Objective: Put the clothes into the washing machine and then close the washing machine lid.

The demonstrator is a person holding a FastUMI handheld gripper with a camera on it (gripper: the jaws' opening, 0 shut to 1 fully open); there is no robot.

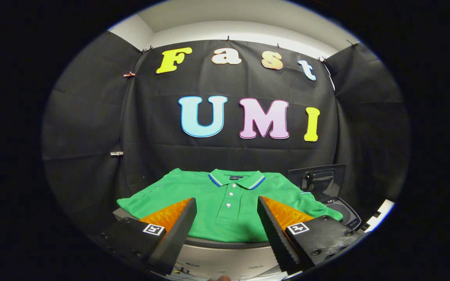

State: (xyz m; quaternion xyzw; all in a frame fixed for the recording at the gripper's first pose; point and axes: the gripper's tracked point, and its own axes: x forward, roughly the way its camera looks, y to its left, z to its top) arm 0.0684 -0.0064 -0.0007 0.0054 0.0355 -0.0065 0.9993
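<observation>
A green polo shirt (229,199) with a blue-trimmed collar and white buttons lies spread flat on a raised surface just beyond my fingers. My gripper (227,207) stands open, its two fingers wide apart over the shirt's lower half, with nothing between them. To the right of the shirt sits the washing machine (344,216), its dark lid (320,180) standing raised and the opening partly visible below it.
The shirt rests on a pale rounded platform (225,253) whose front edge shows between my fingers. Black cloth walls close in the booth behind and on both sides. A white ledge (381,216) shows to the far right beside the machine.
</observation>
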